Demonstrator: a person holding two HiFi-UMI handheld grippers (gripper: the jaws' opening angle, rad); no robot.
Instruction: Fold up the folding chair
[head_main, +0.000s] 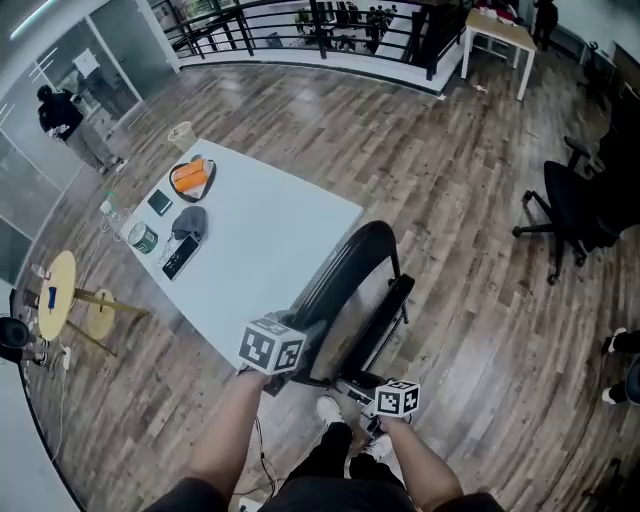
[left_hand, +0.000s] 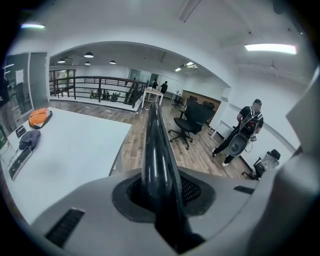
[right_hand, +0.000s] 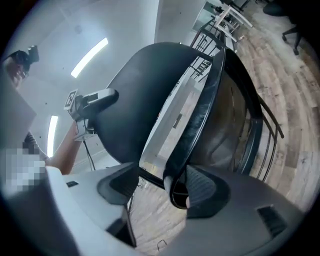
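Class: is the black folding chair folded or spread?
Nearly folded: the seat stands tilted up close against the backrest, with only a narrow gap between them.

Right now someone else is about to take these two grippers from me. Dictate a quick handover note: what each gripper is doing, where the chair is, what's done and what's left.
Left gripper: shut on the black tube of the chair's back.
Right gripper: open, with the seat's edge between its jaws, lying against one pad.
Folding chair: on the wood floor beside the white table, directly in front of the person.
Done: the seat looks swung up close to the back.
Left: a gap shows between seat and back, so the chair is probably not flat yet. Press the two together.
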